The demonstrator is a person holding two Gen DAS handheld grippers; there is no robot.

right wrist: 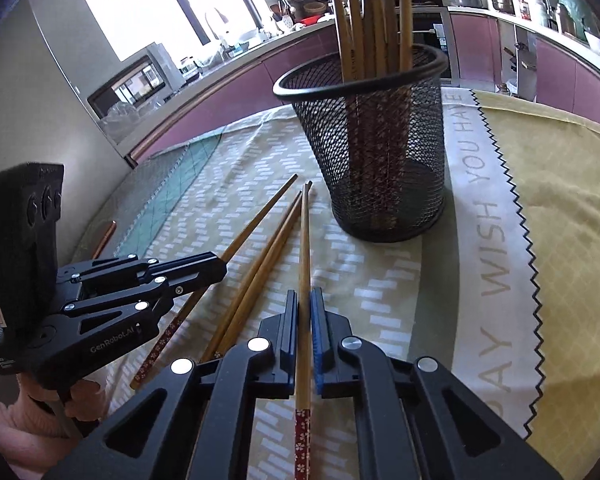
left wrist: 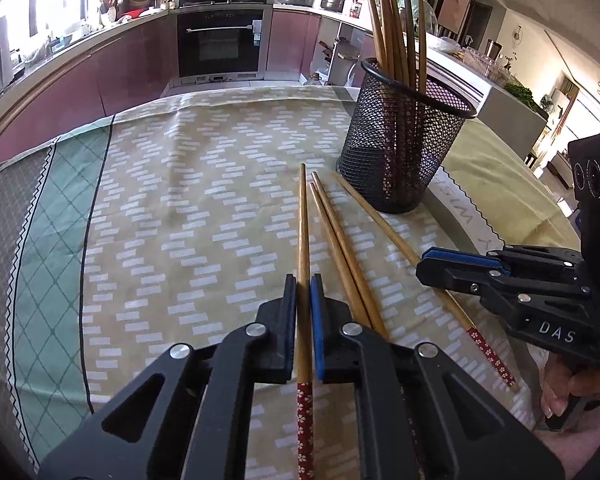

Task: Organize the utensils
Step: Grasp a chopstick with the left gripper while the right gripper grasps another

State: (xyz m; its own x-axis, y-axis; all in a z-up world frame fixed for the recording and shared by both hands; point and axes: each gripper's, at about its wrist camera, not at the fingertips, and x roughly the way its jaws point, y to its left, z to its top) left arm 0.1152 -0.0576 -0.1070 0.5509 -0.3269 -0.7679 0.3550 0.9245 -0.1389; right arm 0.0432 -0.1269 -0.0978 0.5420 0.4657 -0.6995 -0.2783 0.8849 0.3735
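Several wooden chopsticks with red flowered ends lie on the tablecloth in front of a black mesh cup (left wrist: 400, 152) that holds more chopsticks upright. My left gripper (left wrist: 303, 280) is shut on the leftmost chopstick (left wrist: 303, 220), its pads pressing both sides. My right gripper (right wrist: 305, 294) is shut on the rightmost chopstick (right wrist: 305, 240), which points at the mesh cup (right wrist: 380, 160). Two loose chopsticks (left wrist: 340, 240) lie side by side between the held ones. Each gripper shows in the other's view: the right gripper (left wrist: 424, 264) and the left gripper (right wrist: 220, 266).
The patterned tablecloth (left wrist: 180, 200) covers a round table; its far edge drops toward purple kitchen cabinets and an oven (left wrist: 220, 44). A yellow lettered cloth (right wrist: 560, 200) lies to the right of the cup. A person's hand (left wrist: 556, 392) holds the right gripper's handle.
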